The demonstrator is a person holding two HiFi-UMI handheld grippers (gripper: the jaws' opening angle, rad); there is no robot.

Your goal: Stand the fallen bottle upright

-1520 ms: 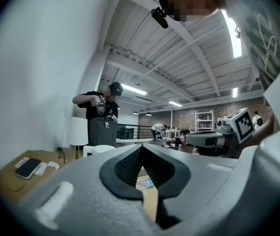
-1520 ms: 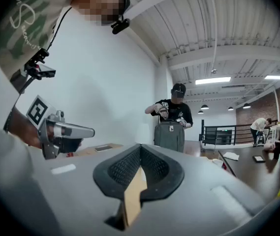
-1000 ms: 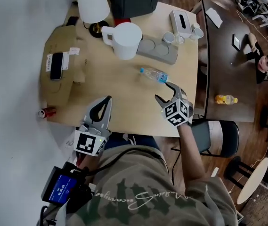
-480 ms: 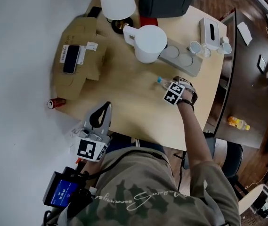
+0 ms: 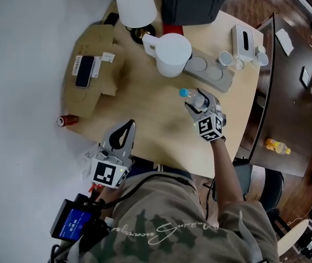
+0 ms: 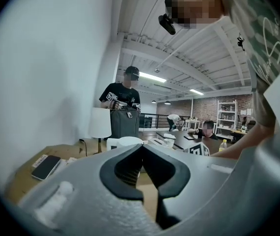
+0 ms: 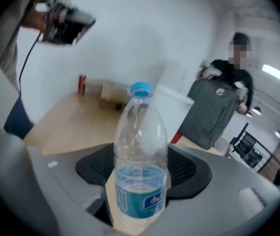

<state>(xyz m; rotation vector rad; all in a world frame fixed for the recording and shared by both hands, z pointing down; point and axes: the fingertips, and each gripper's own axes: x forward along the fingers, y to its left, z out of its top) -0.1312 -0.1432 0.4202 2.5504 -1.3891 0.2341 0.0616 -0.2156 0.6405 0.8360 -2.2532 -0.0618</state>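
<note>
A clear plastic bottle (image 5: pixel 193 97) with a blue cap and a blue label lies on the pale wooden table (image 5: pixel 145 114), its cap pointing to the far left. My right gripper (image 5: pixel 200 103) reaches over it from the near side. Its jaws stand wide on either side of the bottle's lower half. In the right gripper view the bottle (image 7: pixel 140 146) fills the gap between the pads, and I see no pad pressing on it. My left gripper (image 5: pixel 129 125) hovers at the table's near edge, shut with nothing in it; its tips (image 6: pixel 140 149) meet.
A white pitcher (image 5: pixel 173 53), a grey tray (image 5: pixel 199 76) with small cups and a tissue box (image 5: pixel 243 37) stand behind the bottle. Farther back are a lamp (image 5: pixel 135 3) and a black bag (image 5: pixel 194 1). A cardboard box (image 5: pixel 98 86) bearing a phone (image 5: pixel 83 71) sits left.
My right gripper has travelled from the table's near edge out to the bottle and now straddles it. The bottle stays lying down. My left gripper has hardly moved.
</note>
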